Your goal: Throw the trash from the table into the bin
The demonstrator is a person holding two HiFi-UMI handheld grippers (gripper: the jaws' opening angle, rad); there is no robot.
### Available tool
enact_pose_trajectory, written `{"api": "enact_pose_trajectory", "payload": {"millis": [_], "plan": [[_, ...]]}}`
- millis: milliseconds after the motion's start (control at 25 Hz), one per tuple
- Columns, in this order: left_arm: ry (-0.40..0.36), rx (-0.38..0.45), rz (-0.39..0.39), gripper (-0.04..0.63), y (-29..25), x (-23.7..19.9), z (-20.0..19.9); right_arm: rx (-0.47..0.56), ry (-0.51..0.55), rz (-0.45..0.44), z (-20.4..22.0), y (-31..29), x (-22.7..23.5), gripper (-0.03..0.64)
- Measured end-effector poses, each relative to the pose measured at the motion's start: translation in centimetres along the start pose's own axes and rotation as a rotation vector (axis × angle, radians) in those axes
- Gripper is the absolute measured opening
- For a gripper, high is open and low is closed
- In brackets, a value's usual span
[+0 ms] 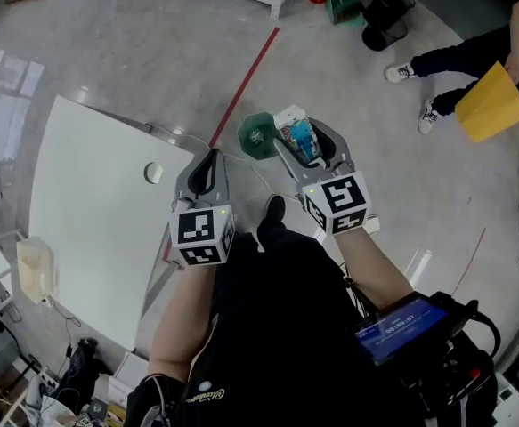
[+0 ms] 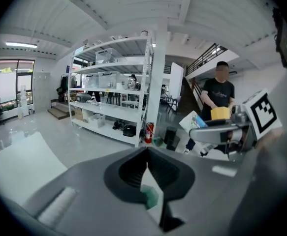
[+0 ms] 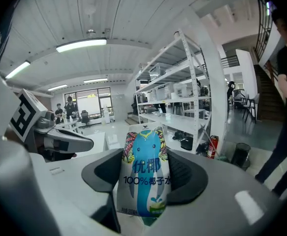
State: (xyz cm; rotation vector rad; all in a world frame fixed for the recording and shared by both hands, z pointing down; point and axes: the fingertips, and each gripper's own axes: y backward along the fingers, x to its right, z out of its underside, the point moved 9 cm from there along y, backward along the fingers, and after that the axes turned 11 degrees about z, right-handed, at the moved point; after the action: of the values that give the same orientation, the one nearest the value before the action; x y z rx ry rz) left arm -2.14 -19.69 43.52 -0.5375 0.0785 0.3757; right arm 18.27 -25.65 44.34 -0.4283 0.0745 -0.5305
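Observation:
My right gripper [image 1: 304, 132] is shut on a white drink carton [image 1: 296, 134] printed with a blue elephant. In the right gripper view the carton [image 3: 145, 166] stands upright between the dark pads of my right gripper [image 3: 144, 181]. A small green bin [image 1: 257, 137] stands on the floor just left of the carton and ahead of my left gripper [image 1: 211, 157]. The left gripper [image 2: 147, 173] has its jaws together with nothing between them. Both grippers are held over the floor, off the right edge of the white table [image 1: 90, 212].
A small round object [image 1: 154, 173] and a pale container [image 1: 35, 269] lie on the table. A red line [image 1: 246, 83] crosses the grey floor. A black bin [image 1: 385, 12] stands far ahead, and a person holding a yellow object [image 1: 493, 105] is at the right.

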Motion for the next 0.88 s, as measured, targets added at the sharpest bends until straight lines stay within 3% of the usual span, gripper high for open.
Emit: {"api": "enact_pose_trajectory", "payload": {"millis": [480, 720, 880], "plan": [[0.009, -0.150, 0.146, 0.008, -4.8, 0.8, -0.1, -0.123, -0.095, 0.084, 2.2, -1.0, -0.3, 0.252], [0.036, -0.242, 0.154, 0.008, -10.7, -4.0, 5.7, -0.260, -0.126, 0.127, 13.8, -11.8, 0.3, 0.252], [0.057, -0.289, 0.137, 0.008, -11.1, -6.0, 7.8, -0.351, -0.108, 0.147, 18.6, -16.7, -0.1, 0.250]]}}
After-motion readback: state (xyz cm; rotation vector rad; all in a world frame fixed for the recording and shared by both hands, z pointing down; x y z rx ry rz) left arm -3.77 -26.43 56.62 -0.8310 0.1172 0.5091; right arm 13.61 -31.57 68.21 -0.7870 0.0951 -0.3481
